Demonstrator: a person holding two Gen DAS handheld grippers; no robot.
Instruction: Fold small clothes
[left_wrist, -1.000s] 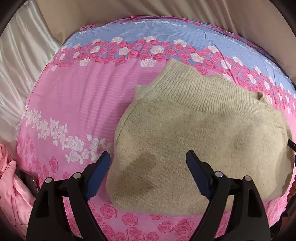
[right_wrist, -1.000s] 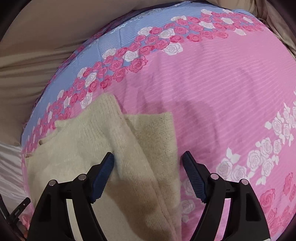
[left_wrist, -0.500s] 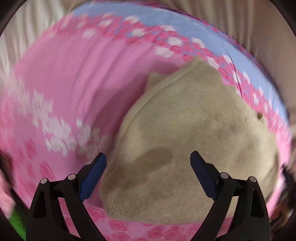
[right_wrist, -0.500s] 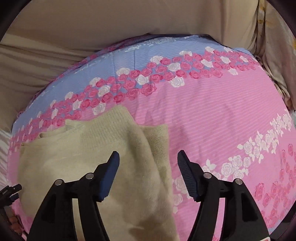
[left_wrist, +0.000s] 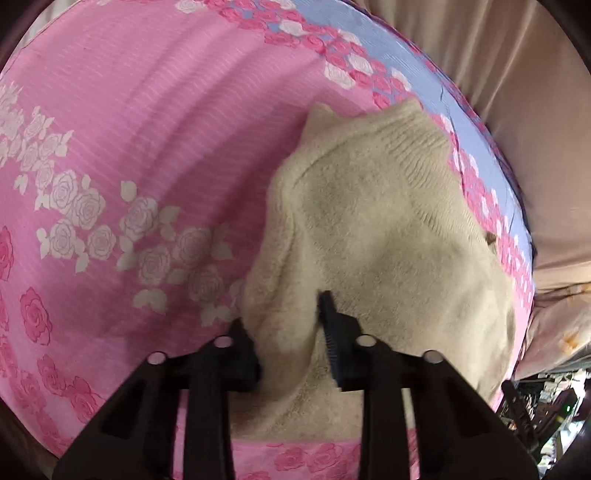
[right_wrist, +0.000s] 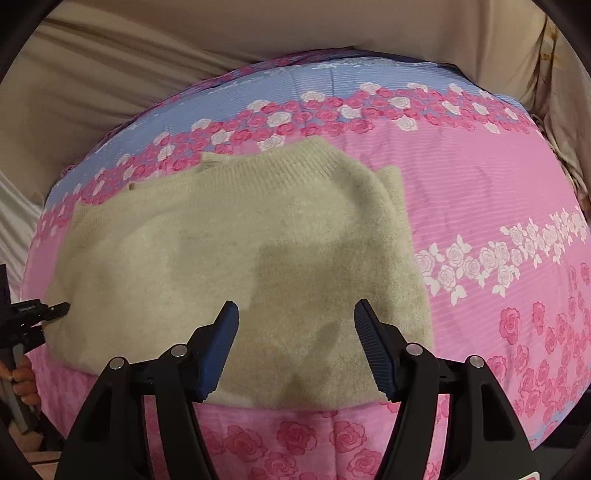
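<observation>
Fold step underway: left gripper (left_wrist: 291, 332) pinches the beige sweater (right_wrist: 236, 258) edge on the floral bedspread (right_wrist: 480, 184), right gripper (right_wrist: 295, 347) hovers w/ jaws apart; next prob. lift & fold across.

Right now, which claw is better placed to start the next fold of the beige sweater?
Left. The left claw is already clamped on a bunched edge of the beige sweater, ready to lift. The right claw is open, gripping nothing.
</observation>
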